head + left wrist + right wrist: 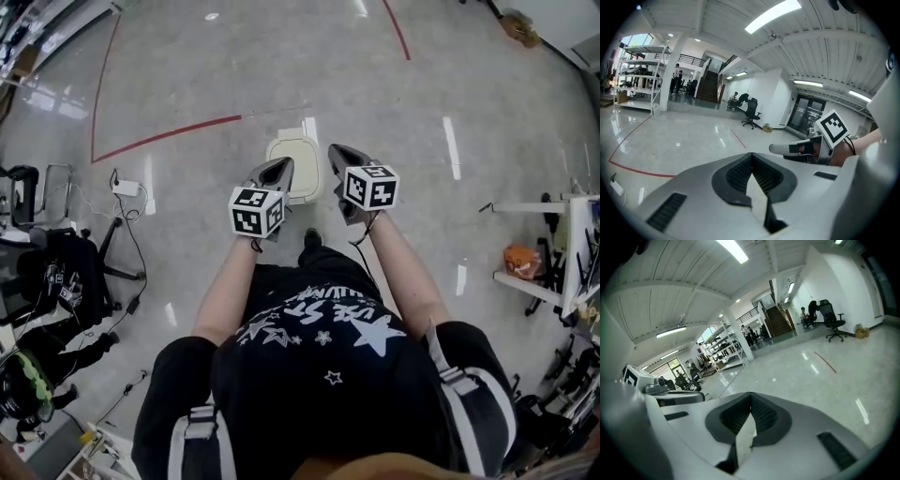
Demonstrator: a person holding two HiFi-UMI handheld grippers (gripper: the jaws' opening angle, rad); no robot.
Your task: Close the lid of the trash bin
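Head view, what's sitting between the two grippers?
The white trash bin, seen in the head view between the left gripper and right gripper.

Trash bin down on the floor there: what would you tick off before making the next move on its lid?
1. Cream plastic trash bin in sight on the grey floor, seen between the two grippers: ok.
2. Lid position: cannot tell from above.
3. Left gripper fingers together, nothing held: ok.
4. Right gripper fingers together, nothing held: ok.
5. Gripper views aimed at the bin: not ok, both look out across the room.
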